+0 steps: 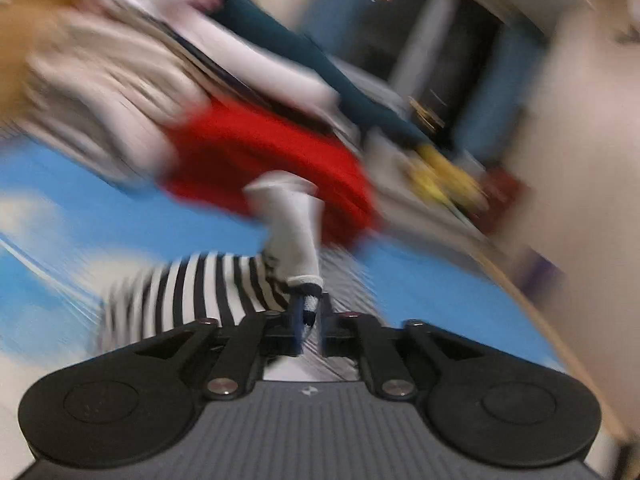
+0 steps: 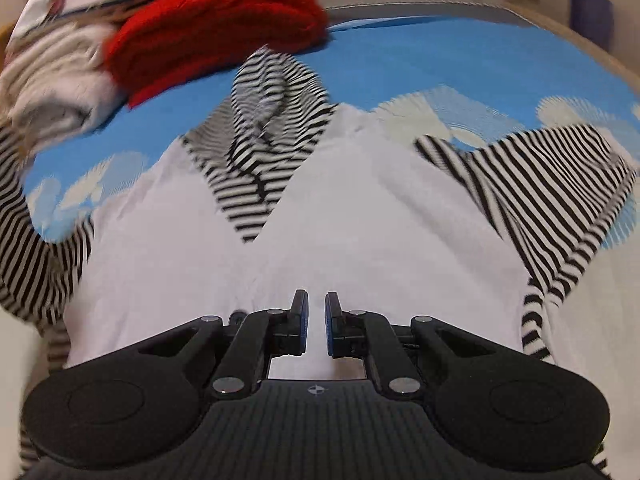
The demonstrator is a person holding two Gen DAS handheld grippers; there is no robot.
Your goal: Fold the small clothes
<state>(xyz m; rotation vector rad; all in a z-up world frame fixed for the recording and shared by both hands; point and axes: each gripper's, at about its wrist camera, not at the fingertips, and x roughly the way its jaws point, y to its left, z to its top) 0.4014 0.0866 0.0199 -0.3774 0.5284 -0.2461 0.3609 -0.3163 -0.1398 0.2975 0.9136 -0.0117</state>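
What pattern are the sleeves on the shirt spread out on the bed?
Black and white stripes on the sleeves; the shirt body is plain white. Clearest in the right wrist view.

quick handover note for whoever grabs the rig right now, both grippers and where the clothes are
Left gripper: shut on the sleeve cuff of the striped shirt, lifted above the blue cloth; that view is blurred by motion.
Right gripper: jaws a little apart, holding nothing, low over the shirt's white body.
Striped shirt: spread on the blue cloth, other sleeve still out to the right.
Pile with a red garment: at the far left.
Done: one sleeve picked up. Left: fold both sleeves in, fold the body, probably set it aside.
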